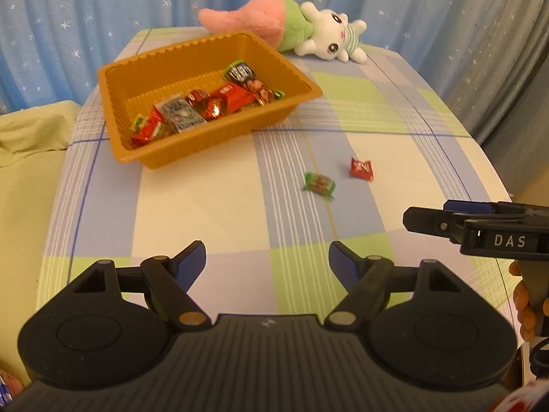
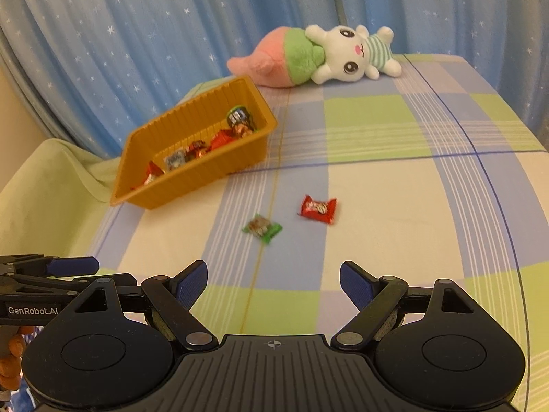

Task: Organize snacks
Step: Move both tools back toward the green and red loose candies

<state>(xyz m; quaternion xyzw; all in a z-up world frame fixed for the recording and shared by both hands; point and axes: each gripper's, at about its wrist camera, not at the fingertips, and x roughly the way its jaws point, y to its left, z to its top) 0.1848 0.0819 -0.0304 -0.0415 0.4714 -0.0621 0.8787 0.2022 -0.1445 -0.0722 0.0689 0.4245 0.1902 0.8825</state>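
Observation:
An orange plastic tray [image 1: 295,79] [image 2: 192,178] holding several wrapped snacks sits at the table's left back. Two loose snacks lie on the checked cloth: a green-wrapped candy [image 1: 319,184] [image 2: 262,228] and a red-wrapped candy [image 1: 361,168] [image 2: 317,208] just right of it. My left gripper [image 1: 267,261] is open and empty, hovering short of both candies. My right gripper [image 2: 273,283] is also open and empty, with the candies a little ahead of it. In the left wrist view the right gripper [image 1: 446,221] shows side-on at the right edge; in the right wrist view the left gripper [image 2: 61,269] shows at the left edge.
A pink, green and white plush bunny [image 1: 302,29] [image 2: 329,56] lies at the table's far edge behind the tray. Blue star-print curtains [image 1: 103,10] hang behind. A pale green cloth [image 1: 31,144] lies left of the table. A person's fingers [image 1: 523,305] hold the right gripper's handle.

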